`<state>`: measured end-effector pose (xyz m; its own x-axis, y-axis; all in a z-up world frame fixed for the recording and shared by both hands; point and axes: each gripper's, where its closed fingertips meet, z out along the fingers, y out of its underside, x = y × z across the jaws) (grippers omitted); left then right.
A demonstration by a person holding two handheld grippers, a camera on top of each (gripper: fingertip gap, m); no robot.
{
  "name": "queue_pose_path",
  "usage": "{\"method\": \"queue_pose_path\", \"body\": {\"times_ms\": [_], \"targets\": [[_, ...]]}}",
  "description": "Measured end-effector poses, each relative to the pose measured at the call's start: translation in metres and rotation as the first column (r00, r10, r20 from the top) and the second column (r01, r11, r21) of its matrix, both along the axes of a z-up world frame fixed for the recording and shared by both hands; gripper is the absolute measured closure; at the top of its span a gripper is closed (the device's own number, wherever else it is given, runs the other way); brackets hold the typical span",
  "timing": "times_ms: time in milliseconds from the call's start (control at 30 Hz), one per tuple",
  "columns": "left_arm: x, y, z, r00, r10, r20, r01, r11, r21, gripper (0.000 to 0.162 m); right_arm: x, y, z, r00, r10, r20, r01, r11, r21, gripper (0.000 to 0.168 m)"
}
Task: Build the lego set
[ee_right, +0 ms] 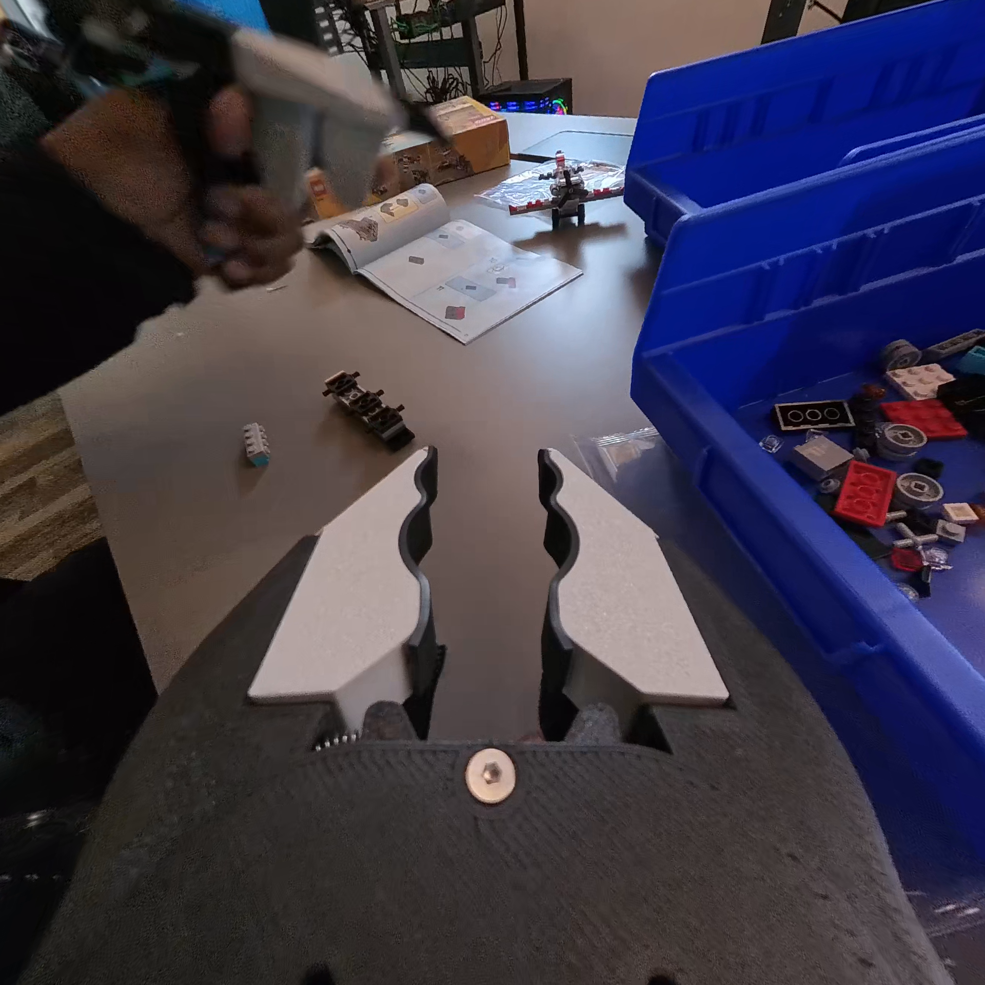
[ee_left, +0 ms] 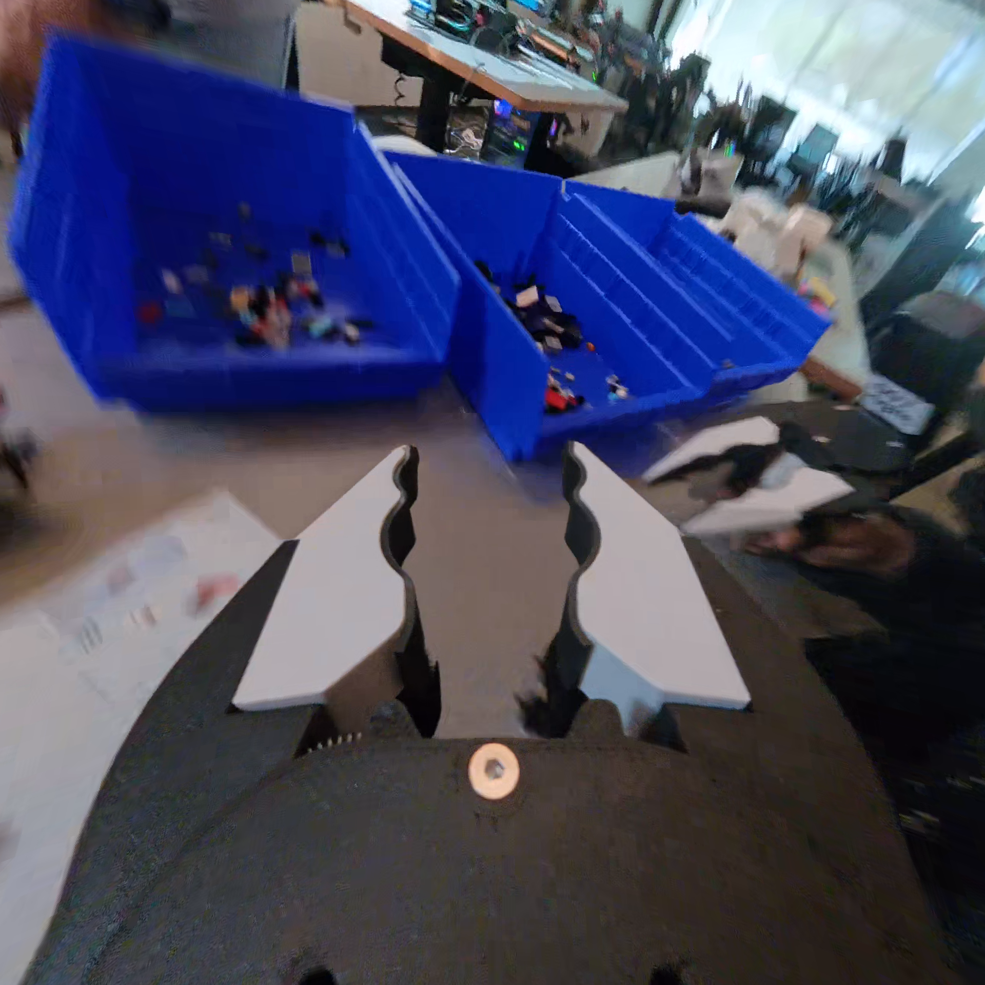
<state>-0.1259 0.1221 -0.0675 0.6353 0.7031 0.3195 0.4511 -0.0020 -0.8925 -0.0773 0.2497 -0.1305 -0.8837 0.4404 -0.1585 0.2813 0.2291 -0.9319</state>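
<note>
An office-like lab — long desks (ee_left: 533,69) crowded with electronics, a lit computer tower (ee_right: 527,96) behind.

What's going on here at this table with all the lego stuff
A person is building a lego set with two handheld grippers. The left gripper and right gripper are both open and hold nothing. On the table lie a black partial assembly, a small grey and blue brick stack, an open instruction booklet and a small built plane. Loose pieces sit in the blue bins to the right.
</note>
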Motion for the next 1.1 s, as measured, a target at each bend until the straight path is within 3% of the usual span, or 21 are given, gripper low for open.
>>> {"method": "queue_pose_path", "body": {"times_ms": [133, 267, 433, 467, 600, 767, 900, 1000, 1100], "targets": [[-0.088, 0.038, 0.004, 0.985, -0.139, -0.105, 0.108, 0.96, -0.259, 0.095, 0.0, 0.001, 0.0, 1.0, -0.001, 0.004, 0.001, 1.0, 0.001, 0.129], [-0.14, 0.06, -0.034, 0.961, -0.272, -0.038, 0.223, 0.853, -0.472, 0.084, 0.0, 0.001, 0.0, 1.0, 0.009, 0.024, -0.009, 1.0, -0.011, 0.129], [-0.145, 0.058, -0.09, 0.92, -0.362, 0.153, 0.381, 0.726, -0.572, 0.083, 0.0, 0.003, 0.002, 0.998, 0.024, 0.057, -0.022, 0.999, -0.046, 0.129], [-0.14, 0.055, -0.099, 0.906, -0.373, 0.201, 0.417, 0.703, -0.577, 0.075, 0.0, 0.003, 0.002, 0.997, 0.028, 0.066, -0.024, 0.998, -0.057, 0.129], [-0.14, 0.043, -0.09, 0.881, -0.395, 0.259, 0.463, 0.613, -0.64, 0.08, -0.001, 0.005, 0.006, 0.995, 0.036, 0.091, -0.027, 0.995, -0.097, 0.129], [-0.231, 0.069, -0.018, 0.956, -0.271, 0.112, 0.291, 0.817, -0.497, 0.112, 0.0, 0.004, 0.005, 0.995, 0.043, 0.092, -0.034, 0.995, -0.092, 0.128], [-0.316, 0.057, -0.066, 0.968, -0.016, 0.249, 0.171, 0.77, -0.615, 0.117, -0.001, 0.005, 0.005, 0.995, 0.042, 0.092, -0.033, 0.995, -0.095, 0.129], [-0.342, 0.063, -0.094, 0.928, 0.112, 0.355, 0.125, 0.805, -0.58, 0.119, 0.0, 0.006, 0.006, 0.994, 0.045, 0.102, -0.034, 0.994, -0.106, 0.129], [-0.349, 0.065, -0.11, 0.91, 0.156, 0.383, 0.116, 0.792, -0.599, 0.119, -0.001, 0.007, 0.008, 0.992, 0.052, 0.117, -0.037, 0.991, -0.128, 0.129]]}}
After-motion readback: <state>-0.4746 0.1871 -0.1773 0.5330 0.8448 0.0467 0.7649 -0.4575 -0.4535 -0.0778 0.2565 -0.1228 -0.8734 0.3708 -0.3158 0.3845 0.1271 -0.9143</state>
